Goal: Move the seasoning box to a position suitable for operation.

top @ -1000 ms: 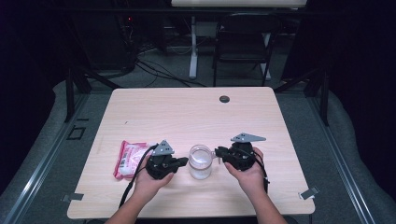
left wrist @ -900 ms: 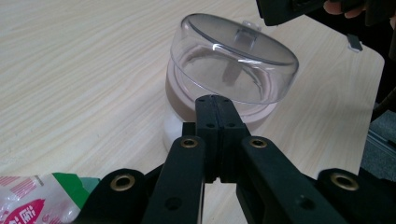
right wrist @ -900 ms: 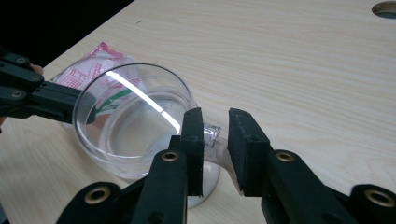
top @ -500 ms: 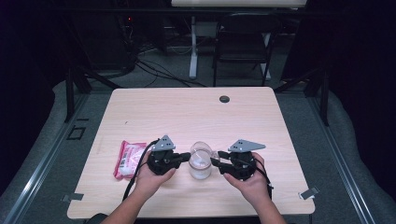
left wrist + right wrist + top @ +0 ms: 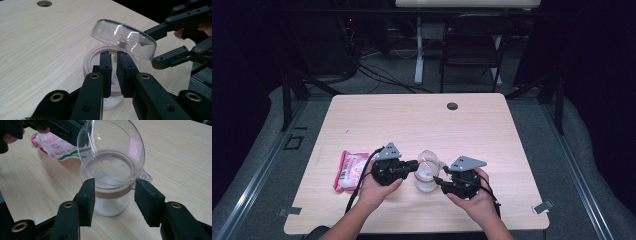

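From the high view I have both claws low in the middle of the frame, facing each other across a small clear jar that stands on the pale wooden surface. My left claw comes in from the left; in the left gripper view its pads have only a thin gap between them and reach over the jar's tan collar, right under the hinged clear lid, which is flipped up and tilted. I cannot tell whether those pads actually pinch anything; its jaws have just been easing apart a little. My right claw sits at the jar's right side, and in the right gripper view its pads stand spread on either side of the collar without pressing it, having just been opening, with the jar between them. White powder lies in the jar's bottom. A pink and white packet lies flat at the left, just beside my left hand.
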The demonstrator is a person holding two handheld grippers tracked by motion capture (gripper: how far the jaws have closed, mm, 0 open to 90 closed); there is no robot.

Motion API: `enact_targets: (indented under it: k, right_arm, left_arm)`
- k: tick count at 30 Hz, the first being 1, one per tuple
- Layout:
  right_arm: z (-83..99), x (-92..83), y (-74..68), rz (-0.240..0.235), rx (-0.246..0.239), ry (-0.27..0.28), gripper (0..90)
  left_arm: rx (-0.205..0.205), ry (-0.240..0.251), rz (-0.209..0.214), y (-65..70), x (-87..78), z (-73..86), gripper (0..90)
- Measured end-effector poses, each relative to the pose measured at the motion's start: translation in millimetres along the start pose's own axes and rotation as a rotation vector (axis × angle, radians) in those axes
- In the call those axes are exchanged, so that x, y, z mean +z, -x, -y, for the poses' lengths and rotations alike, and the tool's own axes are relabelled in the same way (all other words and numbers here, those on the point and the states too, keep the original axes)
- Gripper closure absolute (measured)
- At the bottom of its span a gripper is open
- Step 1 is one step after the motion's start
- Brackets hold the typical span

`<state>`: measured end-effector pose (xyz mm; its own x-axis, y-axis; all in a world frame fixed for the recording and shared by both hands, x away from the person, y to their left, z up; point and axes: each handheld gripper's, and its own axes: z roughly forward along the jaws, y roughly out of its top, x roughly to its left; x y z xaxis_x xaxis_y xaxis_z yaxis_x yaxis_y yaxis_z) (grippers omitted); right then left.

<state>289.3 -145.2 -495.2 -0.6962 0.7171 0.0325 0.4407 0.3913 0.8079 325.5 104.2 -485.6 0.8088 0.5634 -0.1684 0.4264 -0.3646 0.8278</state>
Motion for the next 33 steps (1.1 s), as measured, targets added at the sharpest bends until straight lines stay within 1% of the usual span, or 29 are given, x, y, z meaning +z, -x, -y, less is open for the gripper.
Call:
enact_targets:
  k: [3, 6, 9, 10, 11, 13, 15, 16, 18, 19, 21, 22, 25, 32, 33]
  right_arm:
    - [0.3, 2.3, -1.1, 0.009, -0.004, -0.009, 51.9]
    - [1.1, 3.7, -1.7, 0.016, 0.001, -0.001, 53.1]
    - [1.0, 2.9, -0.8, 0.015, 0.002, -0.001, 53.3]
    - [1.1, 2.8, -0.9, 0.017, 0.002, 0.001, 53.3]
    - [1.1, 2.7, -1.0, 0.017, 0.001, 0.001, 53.5]
    - [1.0, 2.8, -1.5, 0.018, 0.002, 0.000, 53.6]
    - [1.0, 2.7, -1.7, 0.019, 0.001, 0.001, 53.7]
    - [1.1, 2.8, -1.8, 0.019, 0.003, 0.004, 53.7]
    - [0.8, 2.3, -1.4, 0.017, -0.002, 0.002, 53.7]
    - [0.8, 2.3, -1.3, 0.016, -0.002, 0.003, 53.7]
    - [1.0, 2.5, -1.2, 0.016, 0.002, 0.006, 53.6]
    - [1.1, 2.5, -1.2, 0.016, 0.002, 0.007, 53.7]
    - [1.2, 2.4, -1.0, 0.014, 0.003, 0.009, 53.6]
    - [1.3, 1.3, 0.5, 0.015, 0.011, 0.013, 53.7]
    - [1.4, 0.9, 1.1, 0.015, 0.011, 0.015, 53.7]
  left_arm:
    - [0.001, 0.000, 0.000, -0.1, -0.5, -0.3, 81.7]
    - [0.000, 0.003, -0.006, -0.5, 0.9, 0.4, 80.6]
    - [0.000, -0.002, -0.016, -1.5, 2.7, 1.6, 77.4]
    - [-0.001, -0.006, -0.021, -1.7, 3.7, 2.1, 76.0]
    - [0.006, -0.014, -0.029, -2.2, 4.2, 2.2, 74.1]
    - [0.011, -0.027, -0.056, -1.9, 6.6, 3.6, 71.7]
    - [0.008, -0.026, -0.060, -2.7, 8.9, 5.2, 69.9]
    - [-0.004, -0.034, -0.068, -2.9, 10.9, 6.7, 68.5]
    - [-0.008, -0.046, -0.072, -4.4, 14.0, 8.9, 66.8]
    - [-0.013, -0.045, -0.076, -4.2, 15.5, 10.0, 66.0]
    - [-0.006, -0.050, -0.091, -4.4, 18.4, 11.4, 64.8]
    - [-0.010, -0.050, -0.098, -3.9, 20.3, 12.2, 64.7]
    - [-0.010, -0.063, -0.097, -4.0, 23.0, 13.9, 64.5]
    - [-0.007, -0.063, -0.095, -4.0, 23.1, 14.2, 64.9]
    - [-0.007, -0.057, -0.099, -3.8, 23.5, 14.5, 64.9]
